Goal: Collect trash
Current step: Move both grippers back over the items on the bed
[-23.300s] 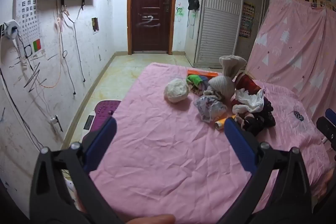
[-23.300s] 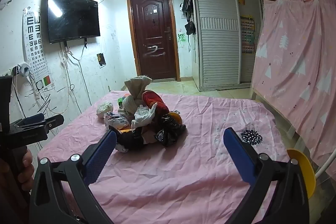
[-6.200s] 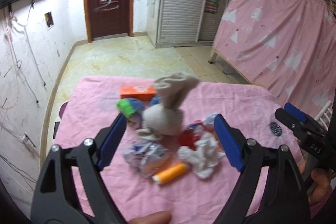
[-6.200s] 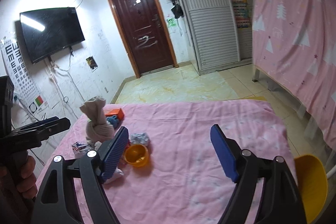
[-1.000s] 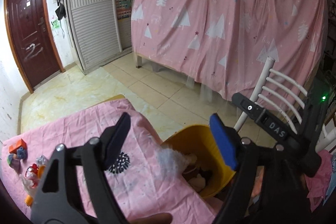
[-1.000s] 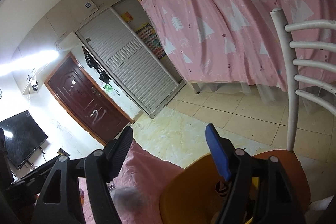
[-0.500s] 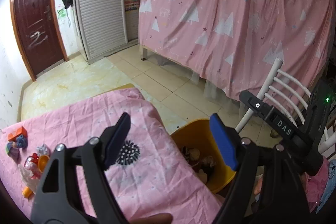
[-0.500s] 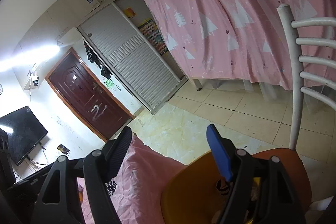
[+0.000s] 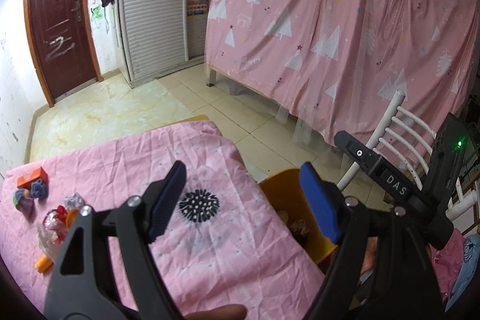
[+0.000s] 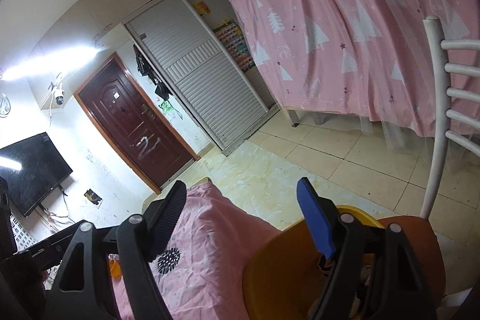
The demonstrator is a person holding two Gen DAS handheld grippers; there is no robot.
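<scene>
Bin [image 9: 279, 194]: yellow, lower right of frame, just beside my pink-covered table [image 9: 120, 158]; trash inside.
Left gripper [image 9: 244, 200]: my fingers spread wide, holding nothing.
Right gripper [image 10: 241, 218]: spread wide, nothing held, above bin.
Remaining trash [image 9: 51, 218]: lower left, on table.

— We see a creased pink cotton-like bedsheet [image 9: 126, 167], matt, with a black printed burst; what about the round yellow bin [image 9: 282, 194]?

— Smooth plastic, we'd say, slightly glossy. Our left gripper [image 9: 243, 203] has matt black plastic arms, shiny metal screws and blue rubbery pads [image 9: 319, 207]; the right gripper [image 10: 241, 218] looks alike, one pad ribbed.

— The dark red panelled door [image 9: 57, 20] looks lacquered; the pale floor tiles [image 9: 120, 110] gleam.
</scene>
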